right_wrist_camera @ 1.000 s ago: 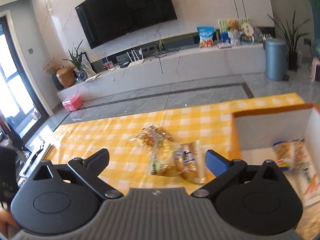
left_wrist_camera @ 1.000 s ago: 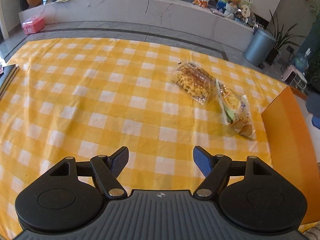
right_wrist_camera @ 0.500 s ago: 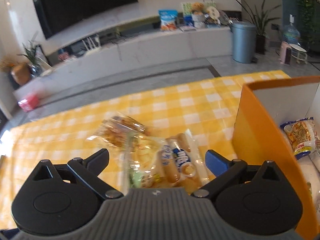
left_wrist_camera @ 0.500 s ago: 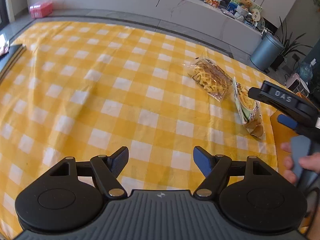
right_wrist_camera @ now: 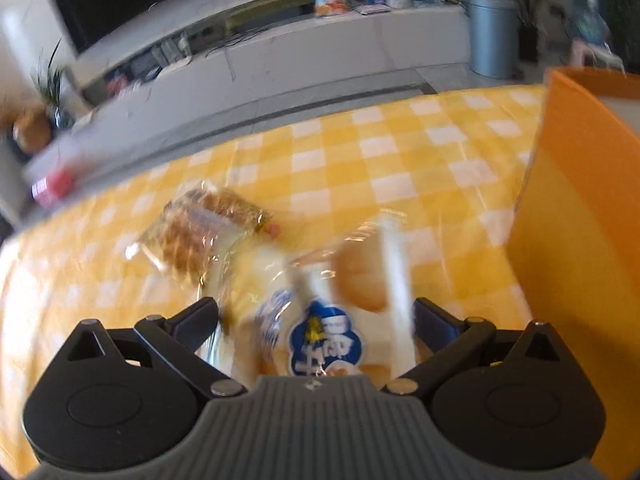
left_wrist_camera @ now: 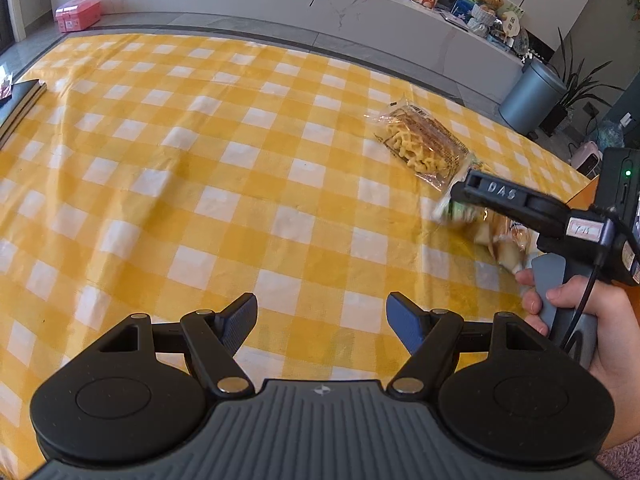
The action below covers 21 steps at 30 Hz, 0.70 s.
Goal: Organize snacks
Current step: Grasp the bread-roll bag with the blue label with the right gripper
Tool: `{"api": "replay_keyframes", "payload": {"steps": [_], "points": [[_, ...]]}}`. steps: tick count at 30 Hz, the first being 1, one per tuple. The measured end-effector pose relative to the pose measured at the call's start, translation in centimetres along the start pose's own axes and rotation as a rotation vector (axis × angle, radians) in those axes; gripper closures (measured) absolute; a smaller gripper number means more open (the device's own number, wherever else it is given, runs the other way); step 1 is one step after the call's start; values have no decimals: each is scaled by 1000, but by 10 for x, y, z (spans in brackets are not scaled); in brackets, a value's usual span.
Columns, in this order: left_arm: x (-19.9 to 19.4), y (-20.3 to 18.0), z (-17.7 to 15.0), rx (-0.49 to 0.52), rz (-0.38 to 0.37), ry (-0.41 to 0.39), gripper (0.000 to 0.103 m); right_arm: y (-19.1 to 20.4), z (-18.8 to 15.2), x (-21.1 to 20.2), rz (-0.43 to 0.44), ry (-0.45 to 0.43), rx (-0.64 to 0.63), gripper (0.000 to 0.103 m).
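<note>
Right gripper (right_wrist_camera: 314,316) jaws spread wide around the bread bag (right_wrist_camera: 320,304) (blurry), not pinching; left gripper (left_wrist_camera: 322,314) wide open, holding nothing.

A clear bag of waffle snacks (left_wrist_camera: 420,146) lies flat at right of centre in the left wrist view, its lower corner touching a clear bread-roll bag with a blue label (right_wrist_camera: 320,320) beside an orange box (right_wrist_camera: 580,208).
</note>
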<state>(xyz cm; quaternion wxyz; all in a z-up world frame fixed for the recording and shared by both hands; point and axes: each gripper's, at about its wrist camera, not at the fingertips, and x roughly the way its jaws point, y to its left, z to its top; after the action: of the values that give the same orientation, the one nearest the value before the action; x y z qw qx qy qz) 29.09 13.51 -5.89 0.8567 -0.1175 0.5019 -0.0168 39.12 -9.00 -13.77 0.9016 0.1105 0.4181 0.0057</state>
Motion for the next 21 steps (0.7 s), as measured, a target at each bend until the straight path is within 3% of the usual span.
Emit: {"api": "replay_keyframes", "payload": {"steps": [4, 6, 12, 21], "points": [[2, -1, -1, 5, 8, 8, 16, 19, -15, 3, -55, -31, -155, 3], [2, -1, -2, 5, 10, 10, 16, 19, -21, 1, -49, -75, -165, 12], [2, -4, -2, 13, 23, 8, 16, 3, -23, -9, -19, -136, -72, 36], [-8, -17, 1, 29, 44, 2, 16, -14, -30, -34, 89, -147, -6, 46]]}}
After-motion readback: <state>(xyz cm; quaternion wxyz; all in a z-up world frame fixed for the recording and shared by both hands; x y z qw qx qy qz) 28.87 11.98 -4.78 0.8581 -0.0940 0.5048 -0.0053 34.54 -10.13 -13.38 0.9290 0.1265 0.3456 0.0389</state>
